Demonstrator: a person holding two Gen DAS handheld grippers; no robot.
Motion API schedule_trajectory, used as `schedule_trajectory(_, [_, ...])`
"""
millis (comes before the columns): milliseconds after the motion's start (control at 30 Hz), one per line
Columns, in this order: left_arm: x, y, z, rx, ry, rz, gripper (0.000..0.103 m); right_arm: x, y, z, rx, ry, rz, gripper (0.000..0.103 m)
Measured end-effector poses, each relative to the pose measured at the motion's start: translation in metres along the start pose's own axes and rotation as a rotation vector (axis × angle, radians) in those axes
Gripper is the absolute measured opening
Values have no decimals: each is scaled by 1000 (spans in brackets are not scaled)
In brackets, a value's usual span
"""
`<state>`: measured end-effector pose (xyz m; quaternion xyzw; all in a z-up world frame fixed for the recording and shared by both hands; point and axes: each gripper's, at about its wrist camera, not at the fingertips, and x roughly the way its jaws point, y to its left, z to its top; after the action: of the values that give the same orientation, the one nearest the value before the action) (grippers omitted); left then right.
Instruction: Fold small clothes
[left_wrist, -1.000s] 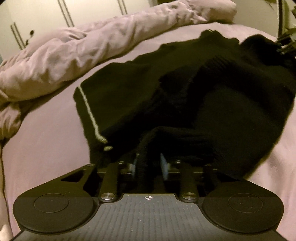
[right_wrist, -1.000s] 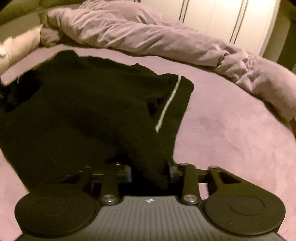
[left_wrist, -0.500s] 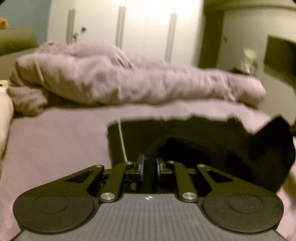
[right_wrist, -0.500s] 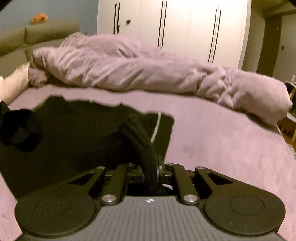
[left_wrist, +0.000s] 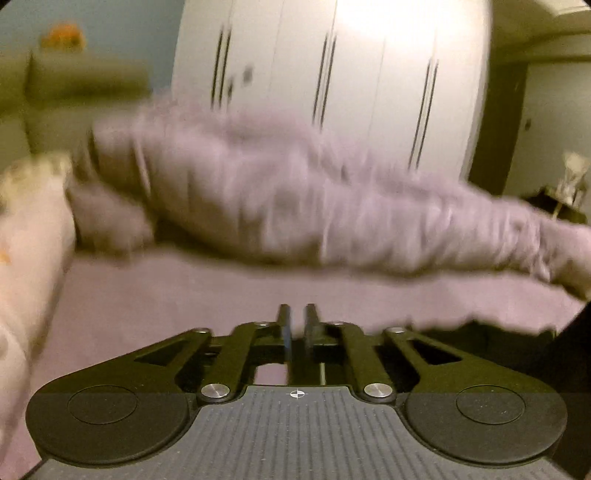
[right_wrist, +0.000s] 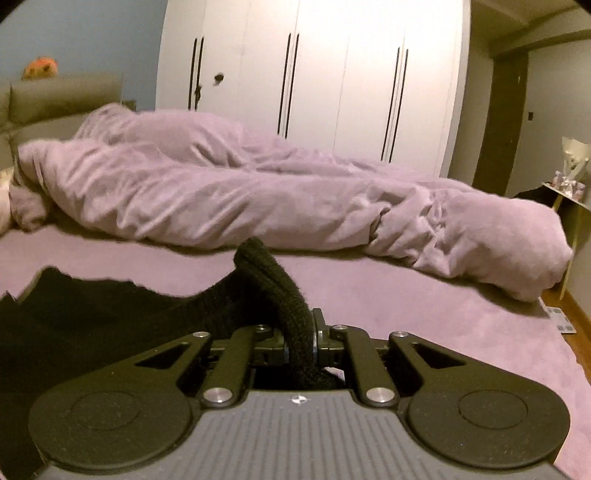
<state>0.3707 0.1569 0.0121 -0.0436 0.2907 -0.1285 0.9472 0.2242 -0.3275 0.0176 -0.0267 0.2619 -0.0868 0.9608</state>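
A black knitted garment (right_wrist: 92, 325) lies on the purple bed sheet (right_wrist: 443, 306). My right gripper (right_wrist: 299, 332) is shut on a thick fold of the garment, which rises between the jaws and droops to the left. In the left wrist view my left gripper (left_wrist: 297, 325) has its jaws close together with a narrow gap; dark cloth seems to sit low between them, but blur hides it. The garment's edge (left_wrist: 480, 328) shows at the lower right of that view.
A crumpled purple duvet (right_wrist: 258, 199) lies across the far side of the bed. White wardrobe doors (right_wrist: 314, 74) stand behind it. A pillow (left_wrist: 29, 236) is at the left. A small side table (right_wrist: 569, 188) stands at the right, past the bed edge.
Both grippers have lifted and tilted up, so the views swung from the garment to the duvet and wardrobe. The garment has dropped low in both views. The left view is blurred by motion.
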Motion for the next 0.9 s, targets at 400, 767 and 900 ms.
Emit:
schedule_trajectory(400, [39,22,-71,-151,297,-172,44,42,-14,-63,126,220,125,37])
schedule_trajectory(767, [7,5,-58,-104,121,-90,10,14,-9,-61,100,123,112,10])
schedule_trajectory(900, [-15,-3,-41,-80,30,-78,9,-8,-5,-46,77,42,106,10])
